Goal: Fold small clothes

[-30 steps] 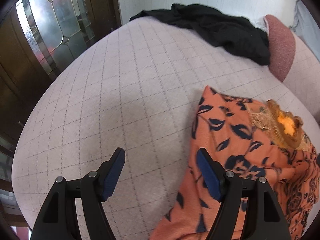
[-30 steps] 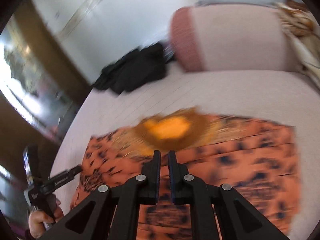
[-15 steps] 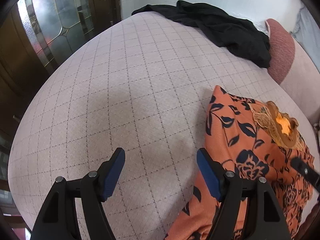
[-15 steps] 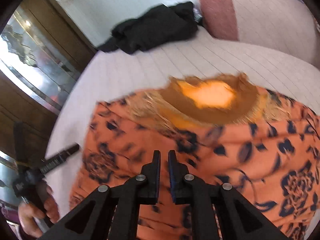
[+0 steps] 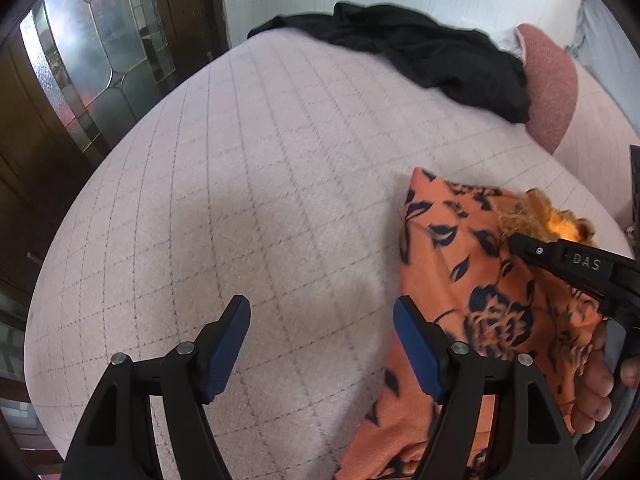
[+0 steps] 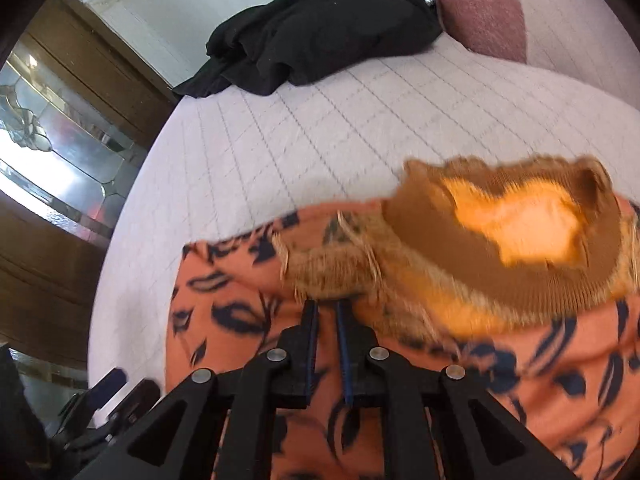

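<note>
An orange garment with a dark floral print lies on the pale quilted bed, its brown embroidered neckline at the far end. It also fills the lower half of the right wrist view. My left gripper is open and empty just left of the garment's edge, low over the bed. My right gripper has its jaws nearly closed, with a narrow gap, low over the garment beside the neckline trim; I cannot tell whether it pinches cloth. It also shows in the left wrist view.
A black garment lies crumpled at the far end of the bed. A pink pillow rests at the far right. A dark wooden door with leaded glass stands left of the bed.
My right gripper has moved forward and down over the orange garment toward the neckline, and now enters the left wrist view. My left gripper has stayed open beside the garment's edge.
</note>
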Available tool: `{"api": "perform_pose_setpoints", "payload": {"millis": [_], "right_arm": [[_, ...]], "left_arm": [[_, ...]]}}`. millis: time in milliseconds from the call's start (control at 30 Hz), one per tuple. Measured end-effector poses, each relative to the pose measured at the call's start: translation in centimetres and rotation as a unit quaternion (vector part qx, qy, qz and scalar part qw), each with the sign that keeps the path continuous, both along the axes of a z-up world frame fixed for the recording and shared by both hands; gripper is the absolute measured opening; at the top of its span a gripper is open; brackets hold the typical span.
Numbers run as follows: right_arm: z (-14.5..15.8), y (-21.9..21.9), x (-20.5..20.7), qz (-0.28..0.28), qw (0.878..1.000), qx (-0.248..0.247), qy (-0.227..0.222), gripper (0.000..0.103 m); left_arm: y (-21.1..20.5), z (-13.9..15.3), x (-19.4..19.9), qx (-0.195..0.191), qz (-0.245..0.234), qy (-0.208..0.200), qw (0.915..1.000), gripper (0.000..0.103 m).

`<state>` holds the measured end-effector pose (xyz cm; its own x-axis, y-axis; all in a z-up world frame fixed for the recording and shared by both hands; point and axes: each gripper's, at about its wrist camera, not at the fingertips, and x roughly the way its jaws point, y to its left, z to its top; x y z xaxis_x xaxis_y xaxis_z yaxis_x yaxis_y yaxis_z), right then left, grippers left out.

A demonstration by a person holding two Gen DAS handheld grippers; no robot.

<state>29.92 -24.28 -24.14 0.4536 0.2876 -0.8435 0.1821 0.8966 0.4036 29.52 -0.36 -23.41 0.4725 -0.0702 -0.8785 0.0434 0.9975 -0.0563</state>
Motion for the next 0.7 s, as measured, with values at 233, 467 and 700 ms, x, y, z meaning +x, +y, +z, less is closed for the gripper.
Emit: {"api": "perform_pose_setpoints", "payload": {"millis": [233,467,700], "right_arm": [[4.7,-4.9,-6.1,-0.043,0.995,0.023,-0.086,0.012],[3.7,-12.5,-16.0,-0.111,0.993,-0.012,-0.046,0.012],[-1.2,-16.6,-22.0,-0.164,0.986,0.016,-0.020,0.012]], "left_arm": [[-4.5,2.4,-1.7,-0.018,-0.082,-0.052,0.9951,0.076],[-10.2,-1.2,-3.3,0.022,-0.155,0.010,0.9877,0.076],[-11.0,-2.3,-2.9,0.046,-0.151,0.004,0.9875,0.085]]}}
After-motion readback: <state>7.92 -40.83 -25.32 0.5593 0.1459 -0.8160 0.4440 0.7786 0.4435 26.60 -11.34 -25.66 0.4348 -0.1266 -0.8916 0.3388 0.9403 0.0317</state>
